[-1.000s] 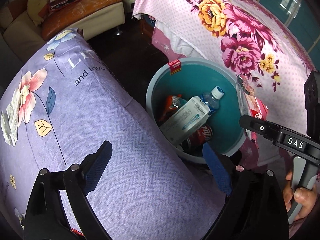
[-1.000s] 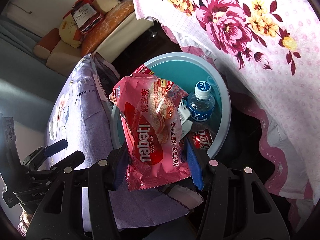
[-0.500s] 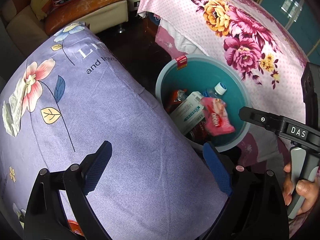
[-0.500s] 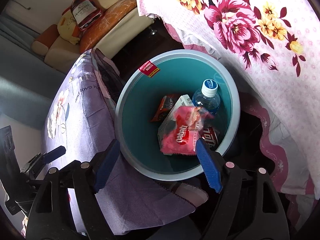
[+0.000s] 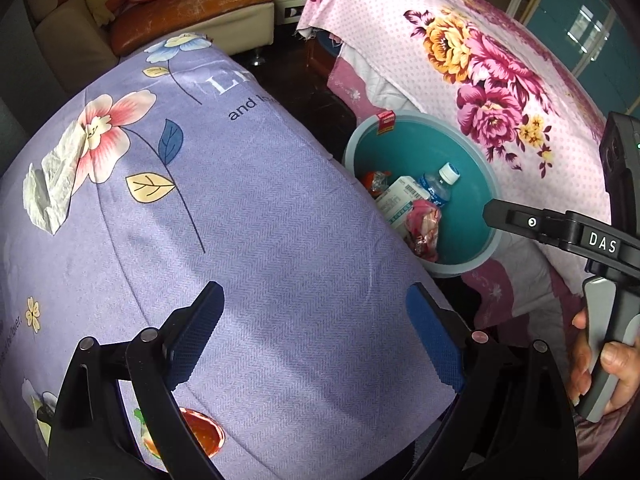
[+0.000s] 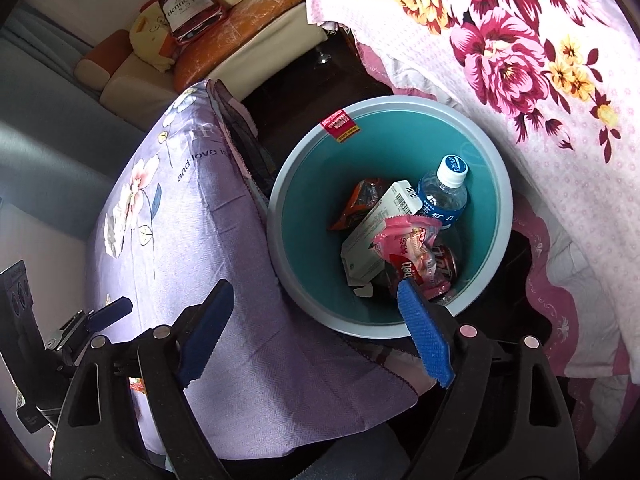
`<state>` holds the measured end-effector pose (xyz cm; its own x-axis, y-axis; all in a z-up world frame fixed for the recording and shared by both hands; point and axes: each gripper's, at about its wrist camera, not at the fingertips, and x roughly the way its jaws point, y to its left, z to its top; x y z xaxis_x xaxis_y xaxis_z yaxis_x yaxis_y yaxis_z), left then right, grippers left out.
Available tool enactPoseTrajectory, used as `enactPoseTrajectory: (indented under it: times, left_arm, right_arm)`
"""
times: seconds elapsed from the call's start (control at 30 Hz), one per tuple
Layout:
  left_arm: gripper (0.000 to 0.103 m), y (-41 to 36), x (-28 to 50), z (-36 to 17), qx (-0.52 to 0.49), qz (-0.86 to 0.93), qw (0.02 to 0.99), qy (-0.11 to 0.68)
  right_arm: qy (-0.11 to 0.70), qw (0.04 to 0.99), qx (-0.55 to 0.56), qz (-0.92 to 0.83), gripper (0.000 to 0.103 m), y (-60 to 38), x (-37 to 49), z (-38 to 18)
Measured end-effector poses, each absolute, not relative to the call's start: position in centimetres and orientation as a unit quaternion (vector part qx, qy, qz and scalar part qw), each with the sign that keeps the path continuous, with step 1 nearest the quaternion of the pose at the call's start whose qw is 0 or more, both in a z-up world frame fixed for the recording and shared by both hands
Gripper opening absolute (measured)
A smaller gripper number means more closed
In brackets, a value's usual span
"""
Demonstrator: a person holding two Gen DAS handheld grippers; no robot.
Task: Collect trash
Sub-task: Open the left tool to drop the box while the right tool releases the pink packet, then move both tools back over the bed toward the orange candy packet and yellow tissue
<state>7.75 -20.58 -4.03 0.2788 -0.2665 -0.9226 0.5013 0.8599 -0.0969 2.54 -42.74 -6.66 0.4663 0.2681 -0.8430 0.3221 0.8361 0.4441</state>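
**Wrapper in the bin, a tissue left on the cloth**

The pink wafer wrapper (image 6: 414,254) lies inside the teal bin (image 6: 298,208), on top of a white carton (image 6: 370,236) and against a red can (image 6: 446,264). A water bottle (image 6: 444,192) and an orange packet (image 6: 360,202) are in the bin too. So this piece of trash looks collected.

What is left, as far as I can see: a crumpled white tissue (image 5: 54,184) lies on the purple cloth (image 5: 248,216), at its far left side, well apart from the bin. An orange-red thing (image 5: 200,436) shows at the low edge of the cloth, behind the left gripper; I cannot tell what it is.

The right gripper (image 6: 316,334) points steeply down over the near rim of the bin. Its jaws are opening, already wide, and nothing is between them; the wrapper lies free below. In the left view a hand (image 5: 600,364) holds its handle at the right edge.

The left gripper (image 5: 316,336) hangs above the purple cloth, also pointing steeply down, beside the bin. Its jaws stand wide open and empty. In my judgement the tissue is the next piece to take, and the left gripper is the nearer one.
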Motion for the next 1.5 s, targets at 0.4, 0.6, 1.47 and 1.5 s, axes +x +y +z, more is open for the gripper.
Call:
enactPoseTrajectory:
  times: [0.4, 0.6, 1.47, 1.5]
  left_arm:
    - [0.092, -12.5, 5.1, -2.2, 0.105, -0.232, 0.807, 0.532]
    - [0.092, -6.8, 2.8, -1.0, 0.115, -0.235, 0.815, 0.517]
    - [0.093, 7.8, -4.6, -5.6, 0.142, -0.163, 0.796, 0.565]
    - [0.093, 7.8, -4.3, -6.0, 0.138, -0.158, 0.797, 0.567]
  right_arm:
    - [0.527, 0.811, 0.252, 0.026, 0.084, -36.3, 2.2, -4.3]
    - [0.537, 0.814, 0.214, 0.049, 0.084, -31.9, 1.3, -3.3]
    - [0.580, 0.791, 0.105, 0.163, 0.084, -15.5, 0.4, -4.3]
    - [0.580, 0.791, 0.101, 0.166, 0.084, -15.2, 0.4, -4.4]
